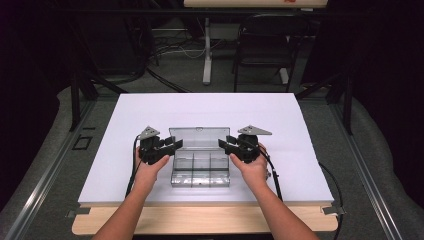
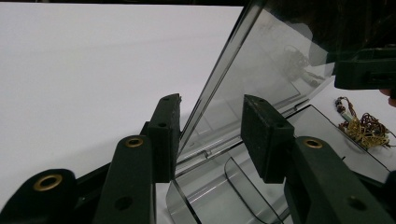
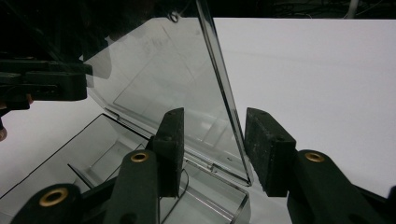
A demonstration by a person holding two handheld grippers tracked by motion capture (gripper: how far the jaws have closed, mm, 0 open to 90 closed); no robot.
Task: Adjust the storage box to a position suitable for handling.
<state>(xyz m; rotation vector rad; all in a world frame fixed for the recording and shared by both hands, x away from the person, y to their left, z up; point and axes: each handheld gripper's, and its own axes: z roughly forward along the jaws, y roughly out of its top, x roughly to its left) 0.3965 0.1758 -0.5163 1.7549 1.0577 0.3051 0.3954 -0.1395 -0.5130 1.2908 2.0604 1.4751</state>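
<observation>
Clear box (image 1: 201, 167) on bench (image 1: 125, 120), lid (image 2: 243, 93) raised between pads of each tool: left tool (image 2: 210, 135), right tool (image 3: 212, 144), both wide, pressing nothing. Close evenly on lid edges, swing together, avoid twisting hinge.

In the left gripper view the small tangle of brownish cord and beads (image 2: 362, 125) inside the clear box (image 2: 299, 121) is too blurred to identify, and the right gripper (image 2: 369, 72) is cut off by the picture's right edge. In the right gripper view the left gripper (image 3: 44, 84) runs off the left edge. In the high view both forearms leave the bottom edge, and the box's contents are too small to tell.
</observation>
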